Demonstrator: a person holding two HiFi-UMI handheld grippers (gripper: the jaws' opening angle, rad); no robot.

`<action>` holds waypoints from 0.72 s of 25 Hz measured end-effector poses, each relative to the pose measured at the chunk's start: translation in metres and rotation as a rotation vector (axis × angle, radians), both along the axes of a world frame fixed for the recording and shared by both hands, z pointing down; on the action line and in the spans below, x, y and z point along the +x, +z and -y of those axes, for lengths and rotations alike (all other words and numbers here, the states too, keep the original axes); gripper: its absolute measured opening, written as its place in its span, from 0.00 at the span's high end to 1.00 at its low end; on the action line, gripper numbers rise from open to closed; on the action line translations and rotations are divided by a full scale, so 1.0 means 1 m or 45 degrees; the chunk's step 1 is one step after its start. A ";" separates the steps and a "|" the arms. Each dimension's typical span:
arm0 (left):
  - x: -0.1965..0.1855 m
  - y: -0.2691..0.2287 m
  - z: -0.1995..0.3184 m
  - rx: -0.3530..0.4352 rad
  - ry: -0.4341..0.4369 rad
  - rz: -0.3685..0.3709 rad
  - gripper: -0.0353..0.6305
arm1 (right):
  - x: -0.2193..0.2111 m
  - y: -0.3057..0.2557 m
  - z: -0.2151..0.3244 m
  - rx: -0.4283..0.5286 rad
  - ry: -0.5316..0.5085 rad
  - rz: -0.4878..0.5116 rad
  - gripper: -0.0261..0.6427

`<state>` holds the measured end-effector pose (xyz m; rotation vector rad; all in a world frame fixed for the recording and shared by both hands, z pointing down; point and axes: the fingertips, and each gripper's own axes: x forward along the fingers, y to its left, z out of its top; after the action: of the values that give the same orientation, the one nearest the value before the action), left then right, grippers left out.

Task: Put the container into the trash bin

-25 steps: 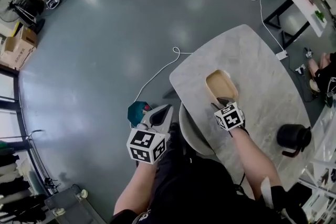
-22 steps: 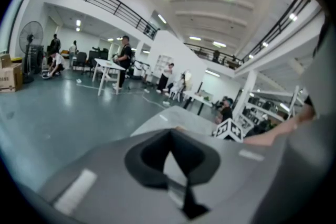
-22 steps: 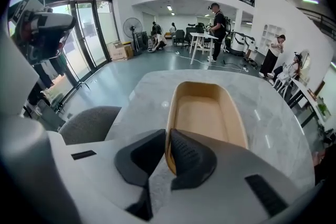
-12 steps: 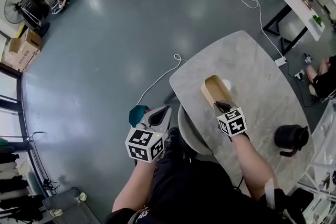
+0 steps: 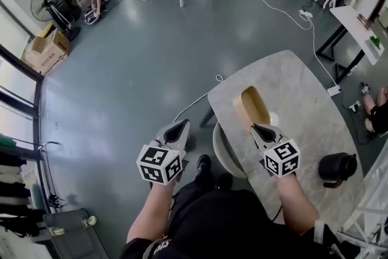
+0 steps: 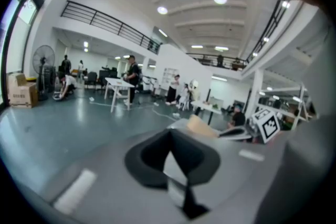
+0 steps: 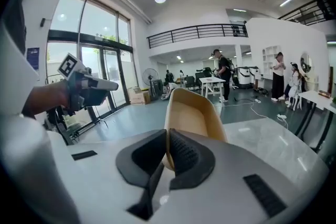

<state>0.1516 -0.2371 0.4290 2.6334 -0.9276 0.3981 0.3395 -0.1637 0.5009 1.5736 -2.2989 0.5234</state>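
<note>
closure is the news here: the right gripper (image 7: 167,152), whose jaws stood apart a second ago, now has them pinched nearly together on the thin near wall of the tan, oval, open-topped container (image 7: 191,113), one pad inside and one outside. since then the container has come up off the pale marble table (image 5: 303,70) and hangs tilted over the surface's near left edge, its open side turned to the left. the left gripper (image 5: 179,128) rides beside the table over the grey floor, its jaws together on nothing. the pick-up looks done, so the carry to the bin is what remains. no trash bin can be made out now; a teal thing seen earlier on the floor is covered by the left gripper. a black rounded vessel (image 5: 336,165) sits by the table's right edge, well apart.
</note>
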 end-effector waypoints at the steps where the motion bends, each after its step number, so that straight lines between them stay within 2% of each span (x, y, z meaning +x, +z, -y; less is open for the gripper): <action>1: -0.009 -0.004 -0.001 0.013 -0.027 0.005 0.93 | -0.009 -0.008 0.000 0.028 -0.040 0.006 0.94; 6: -0.068 -0.018 -0.004 0.069 -0.150 0.010 0.93 | -0.067 -0.037 0.004 0.116 -0.198 0.027 0.94; 10: -0.122 -0.020 0.005 0.077 -0.245 -0.026 0.93 | -0.120 -0.051 0.013 0.151 -0.307 0.004 0.94; 18: -0.237 -0.013 0.008 0.063 -0.319 -0.064 0.93 | -0.241 -0.047 0.036 0.107 -0.396 -0.010 0.94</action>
<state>-0.0853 -0.2454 0.4160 2.5145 -1.2461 0.2490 0.0987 -0.1992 0.4541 1.2131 -2.5243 0.3454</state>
